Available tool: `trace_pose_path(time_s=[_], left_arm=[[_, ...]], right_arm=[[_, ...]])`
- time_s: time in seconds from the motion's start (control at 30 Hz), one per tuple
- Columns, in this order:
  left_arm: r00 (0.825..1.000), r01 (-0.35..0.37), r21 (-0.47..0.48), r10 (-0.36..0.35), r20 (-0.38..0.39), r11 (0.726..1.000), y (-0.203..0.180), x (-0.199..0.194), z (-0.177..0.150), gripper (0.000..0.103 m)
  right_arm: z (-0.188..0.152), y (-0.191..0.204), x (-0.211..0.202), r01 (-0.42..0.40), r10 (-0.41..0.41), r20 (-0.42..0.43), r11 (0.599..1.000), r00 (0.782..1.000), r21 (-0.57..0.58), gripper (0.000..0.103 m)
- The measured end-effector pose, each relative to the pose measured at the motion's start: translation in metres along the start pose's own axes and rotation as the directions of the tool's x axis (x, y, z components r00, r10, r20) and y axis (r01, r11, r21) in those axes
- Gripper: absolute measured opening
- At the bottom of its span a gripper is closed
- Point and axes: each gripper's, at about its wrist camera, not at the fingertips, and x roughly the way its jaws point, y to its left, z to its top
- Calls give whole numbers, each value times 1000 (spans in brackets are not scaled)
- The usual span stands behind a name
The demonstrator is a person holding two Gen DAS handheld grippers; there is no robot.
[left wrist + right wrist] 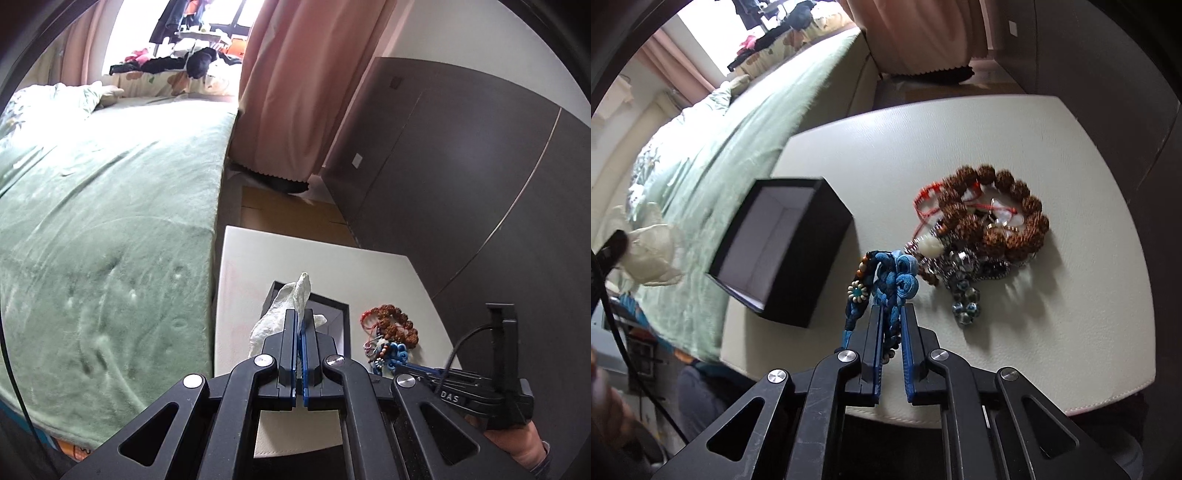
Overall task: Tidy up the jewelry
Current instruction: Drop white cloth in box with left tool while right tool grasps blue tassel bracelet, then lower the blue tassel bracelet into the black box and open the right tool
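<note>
My left gripper (300, 314) is shut on a pale green organza pouch (284, 314) and holds it above an open black jewelry box (338, 308); the pouch also shows in the right wrist view (652, 254). My right gripper (891, 308) is shut on a blue braided cord bracelet (897, 280) with a small flower bead, held just above the table. The box (783, 243) stands open with a white inside, to the left of the bracelet. A pile of jewelry (990, 229), with a brown bead bracelet, red cord and glass beads, lies on the table to the right.
The white leather-topped table (1071, 314) stands beside a bed with a green blanket (103, 221). Dark wardrobe panels (480, 166) stand to the right. Pink curtains (295, 85) hang at the back. The right gripper's body (461, 391) shows at the left view's lower right.
</note>
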Motion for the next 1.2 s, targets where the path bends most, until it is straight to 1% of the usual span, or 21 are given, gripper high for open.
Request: trace_pose_path(time_s=[0.13, 0.27, 0.33, 0.37, 0.4, 0.43, 0.47, 0.5, 0.53, 0.57, 0.63, 0.73, 0.87, 1.03, 1.07, 1.1, 1.13, 1.17, 1.2], left_arm=[[999, 32, 6, -33, 11, 999, -9, 6, 9, 1], [995, 95, -30, -94, 20, 995, -18, 15, 18, 1], [995, 95, -34, -95, 6, 995, -23, 21, 22, 4], [996, 82, -32, -83, -11, 996, -25, 25, 24, 16], [997, 72, -32, -73, -30, 997, -26, 28, 24, 42], [997, 72, -40, -74, -36, 997, -25, 29, 24, 57], [997, 76, -52, -77, -22, 996, -23, 26, 22, 78], [997, 79, -63, -79, 7, 995, -20, 21, 20, 85], [997, 77, -64, -75, 34, 995, -17, 14, 18, 86], [997, 63, -58, -61, 37, 996, -14, 11, 17, 86], [999, 38, -61, -36, 27, 997, -6, 6, 16, 86], [1000, 3, -89, -2, 20, 996, 12, -2, 12, 86], [998, -50, -126, 52, 17, 991, 36, -16, 7, 86], [995, -94, -157, 99, 24, 983, 57, -36, 3, 86], [994, -100, -161, 105, 27, 982, 60, -40, 3, 86], [993, -104, -163, 111, 29, 981, 60, -43, 3, 86], [993, -107, -164, 114, 33, 981, 61, -45, 3, 86], [992, -111, -161, 118, 36, 981, 60, -47, 3, 86], [992, -112, -157, 120, 39, 981, 59, -48, 3, 86]], right_arm=[[6, 8, -27, -19, 19, 44, 1000, 999, -11, 10], [14, 11, -56, -14, 17, 81, 1000, 997, -27, 11], [15, 11, -69, -3, 7, 99, 999, 995, -37, 11], [17, 10, -73, -1, 5, 104, 999, 995, -39, 11], [17, 9, -77, 0, 5, 109, 999, 994, -40, 10], [18, 9, -80, 1, 4, 113, 999, 994, -41, 11], [19, 9, -81, 2, 3, 115, 999, 993, -42, 11], [19, 9, -82, 1, 4, 116, 999, 993, -43, 11], [19, 10, -82, -2, 8, 117, 999, 993, -46, 11], [19, 11, -81, -8, 13, 116, 999, 993, -47, 11], [19, 12, -78, -19, 24, 112, 999, 993, -47, 11], [22, 19, -69, -49, 55, 107, 997, 993, -52, 11], [29, 38, -63, -87, 95, 108, 993, 990, -77, 11], [41, 69, -57, -151, 165, 117, 981, 979, -122, 11], [43, 74, -56, -158, 174, 124, 979, 977, -130, 16], [45, 78, -54, -165, 182, 120, 977, 976, -136, 24], [47, 80, -52, -164, 180, 111, 977, 977, -134, 48], [47, 80, -52, -151, 166, 119, 980, 979, -128, 62], [46, 80, -55, -137, 153, 137, 983, 979, -123, 64]])
